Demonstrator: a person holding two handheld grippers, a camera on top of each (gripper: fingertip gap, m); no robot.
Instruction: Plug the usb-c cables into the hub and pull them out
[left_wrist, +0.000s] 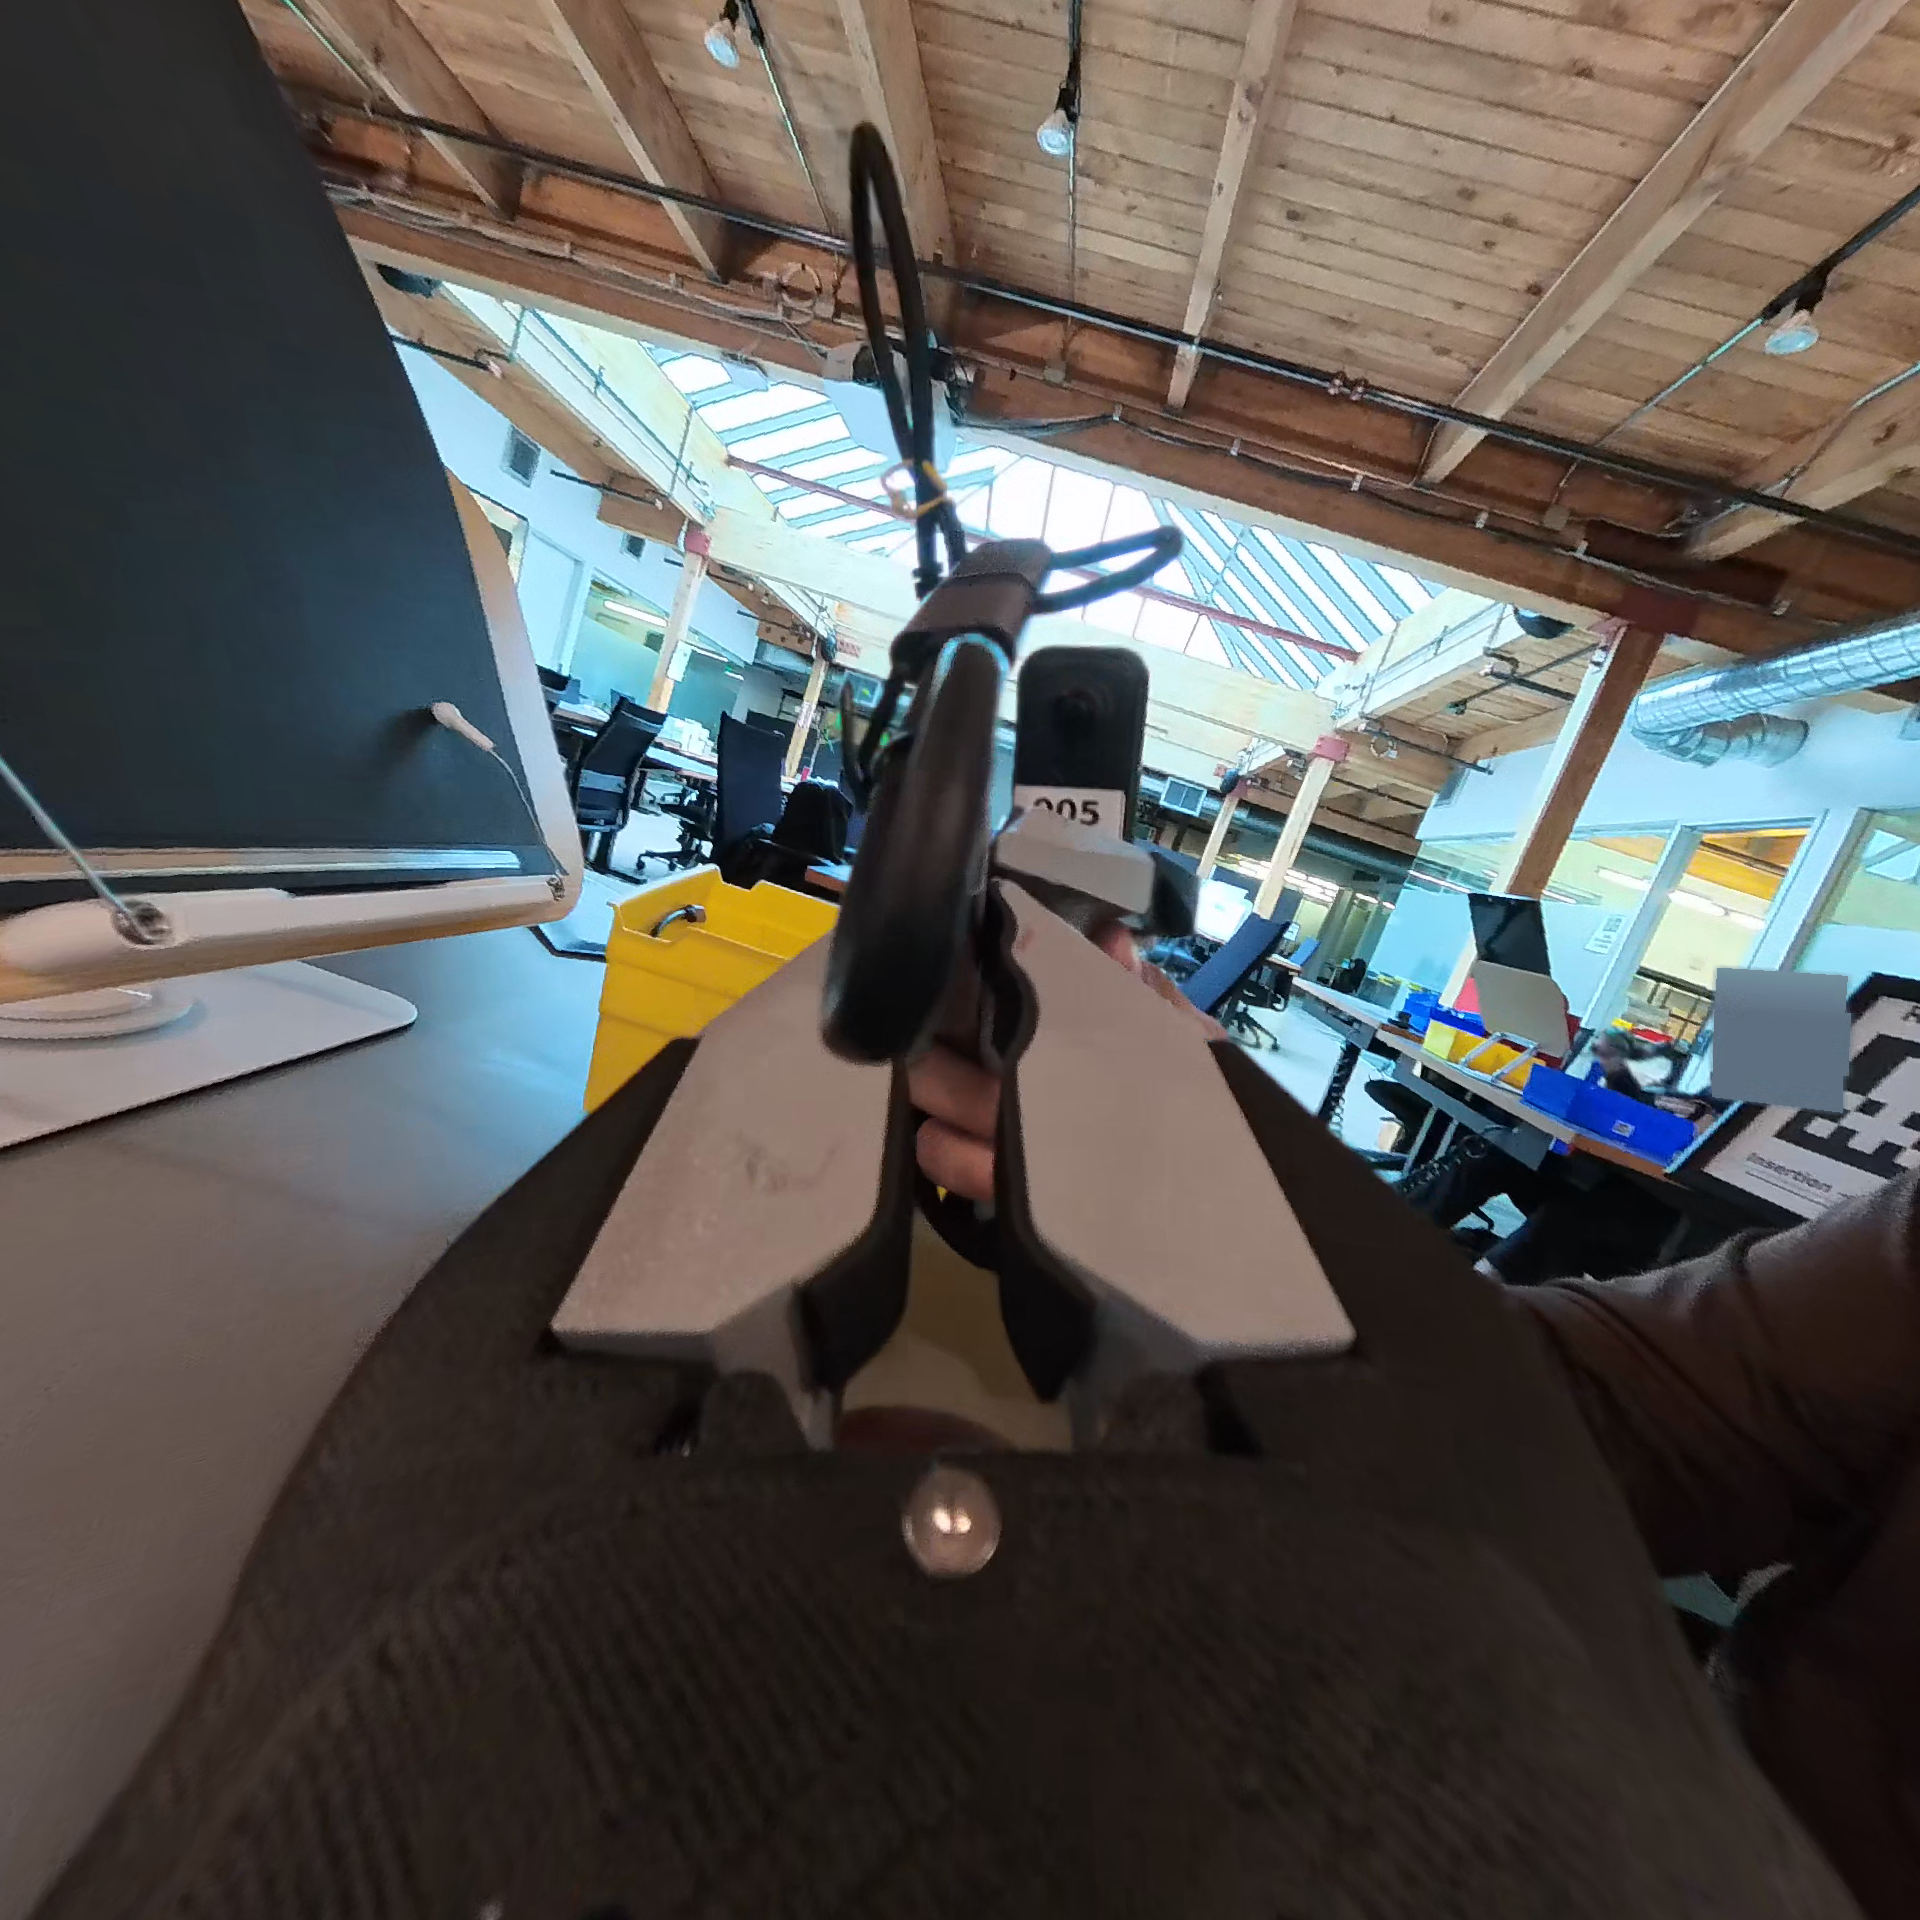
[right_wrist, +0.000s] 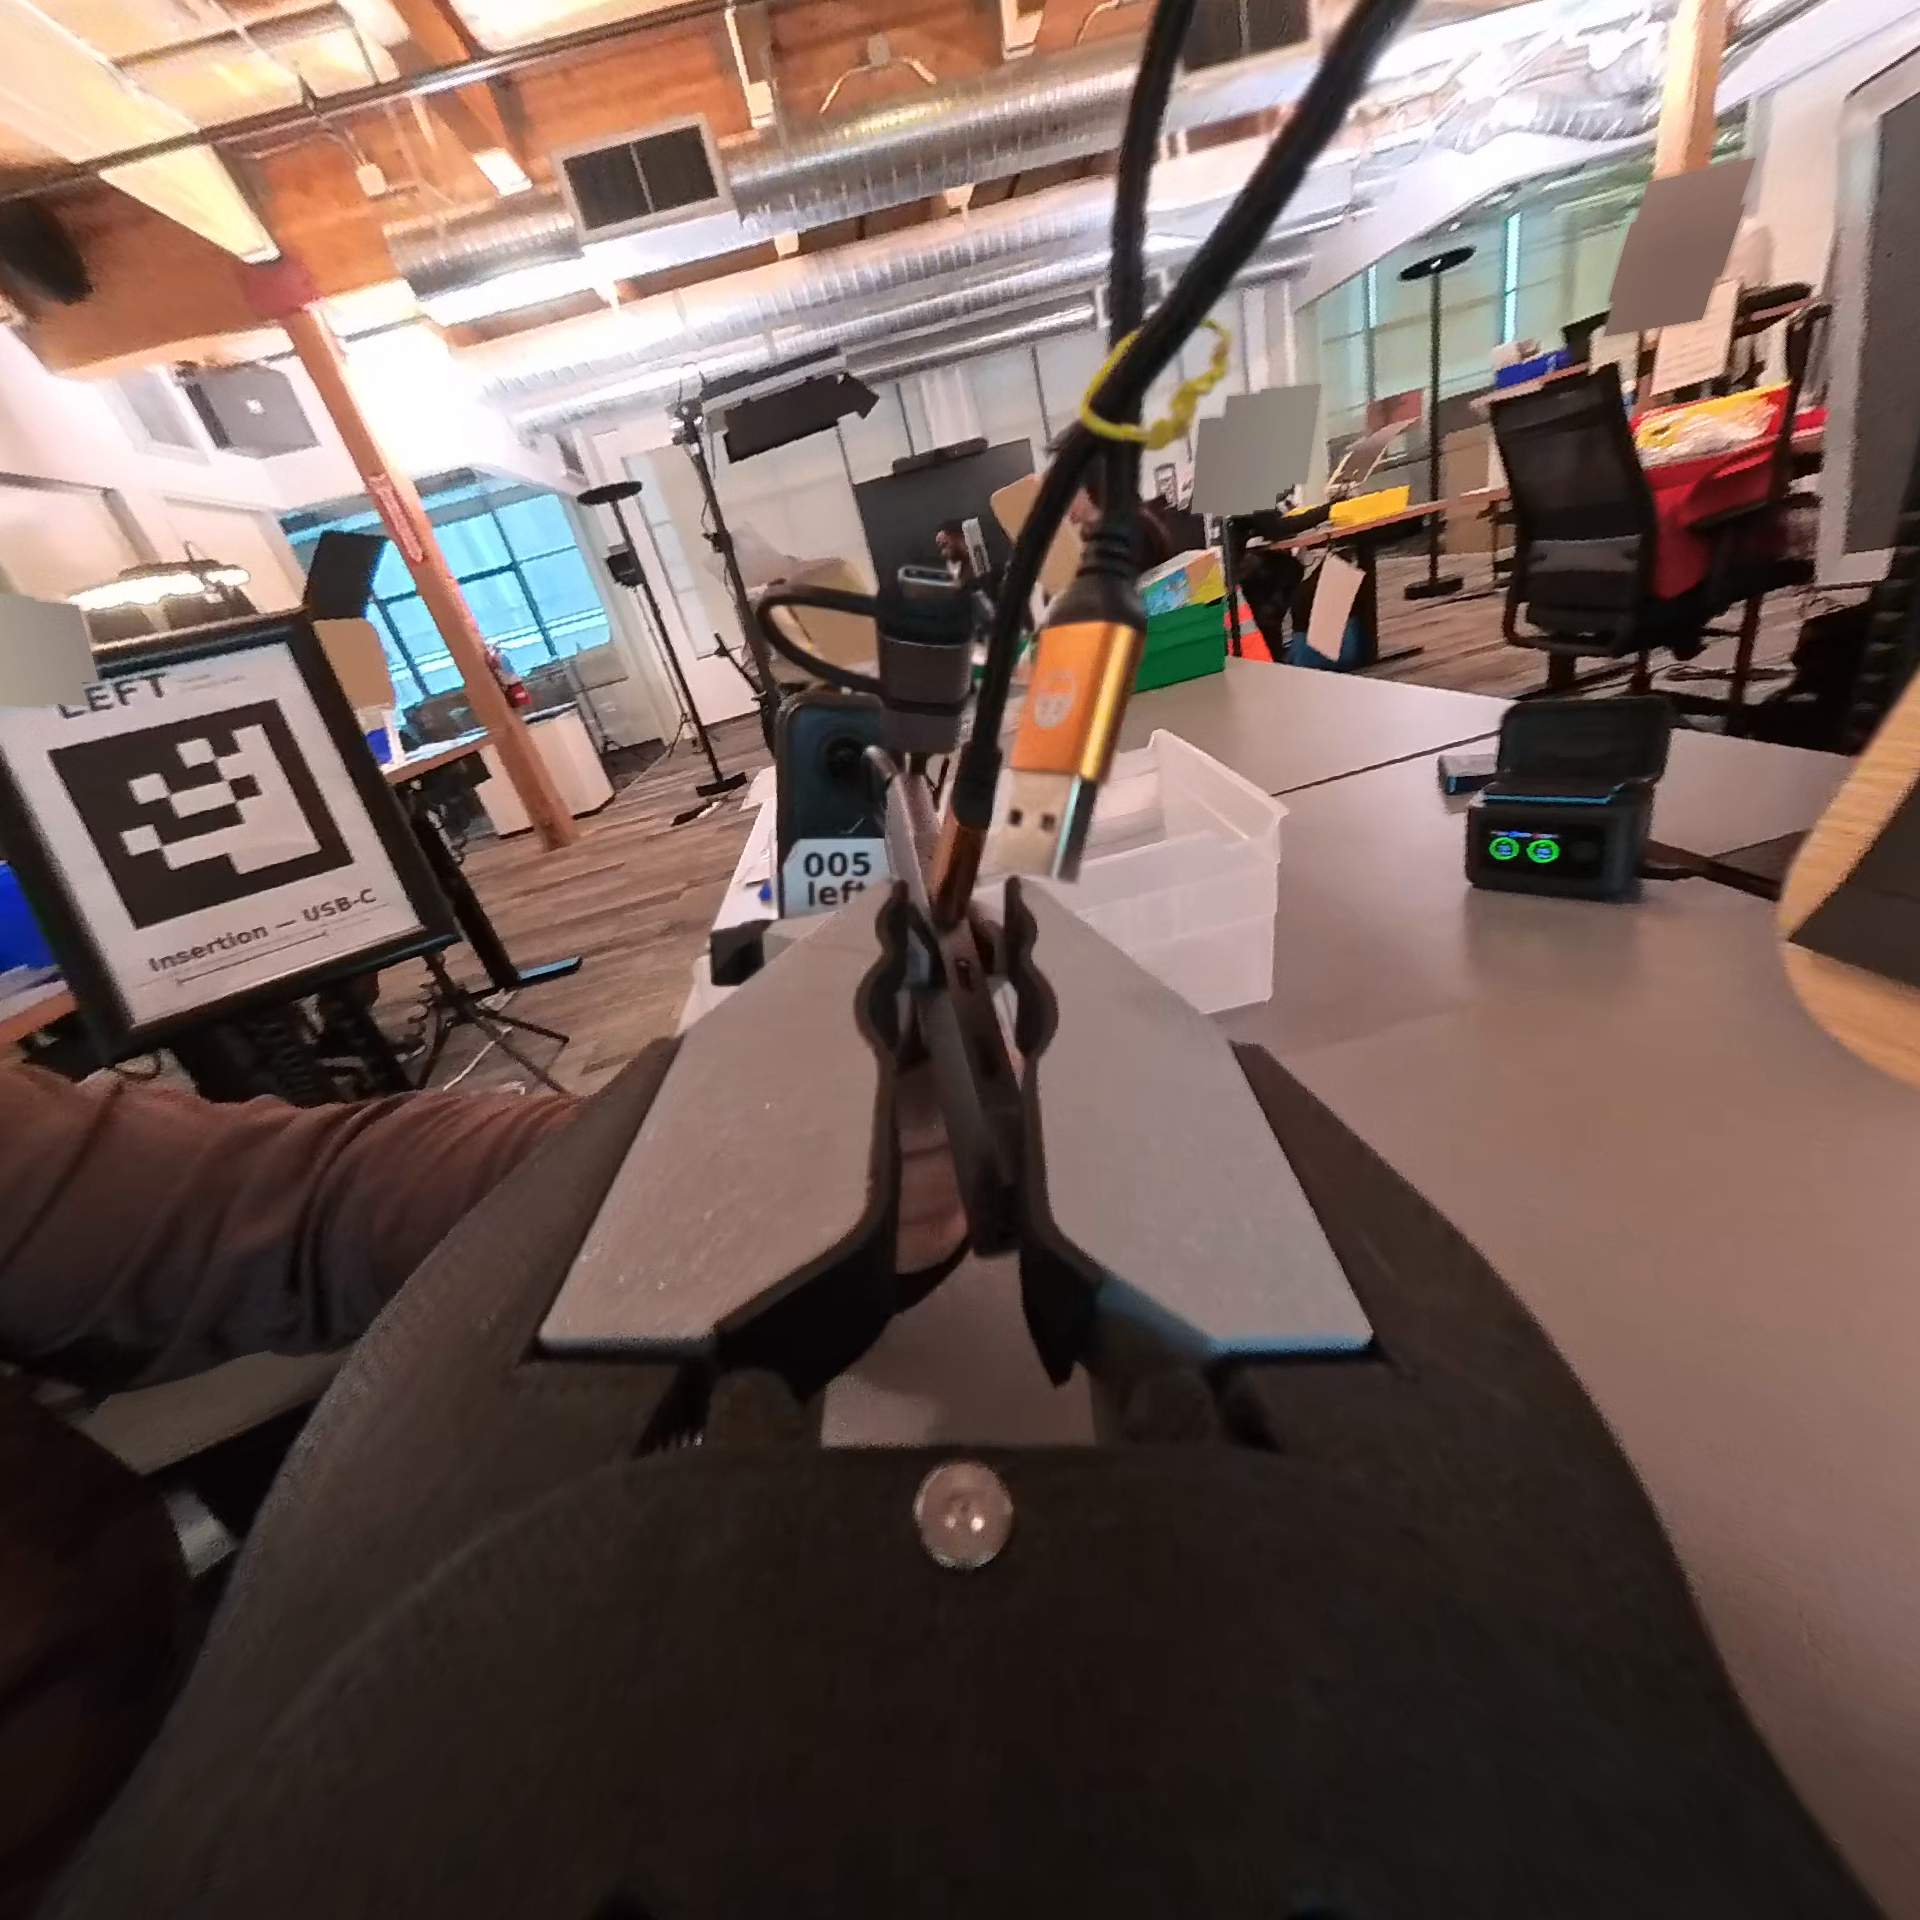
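Observation:
In the left wrist view my left gripper (left_wrist: 951, 1049) is shut on the dark hub (left_wrist: 971, 987), held up in the air edge-on. The hub's short tail cable (left_wrist: 904, 862) loops in front of it. In the right wrist view my right gripper (right_wrist: 956, 966) is shut on the plug (right_wrist: 951, 862) of a black braided cable (right_wrist: 1127, 239), right against the thin hub (right_wrist: 902, 821). I cannot tell whether the plug is seated. The cable's other, orange plug (right_wrist: 1070, 727) hangs free above. A yellow twist tie (right_wrist: 1153, 400) binds the cable. The left gripper (right_wrist: 821, 831) faces mine.
A monitor (left_wrist: 208, 436) on a white stand is at the left, with a yellow bin (left_wrist: 696, 966) beyond the grey table (right_wrist: 1507, 1195). A clear plastic box (right_wrist: 1195, 883), a small black device with green lights (right_wrist: 1558, 821) and a framed marker sign (right_wrist: 208, 821) stand around. A brown sleeve (right_wrist: 208, 1195) crosses at the left.

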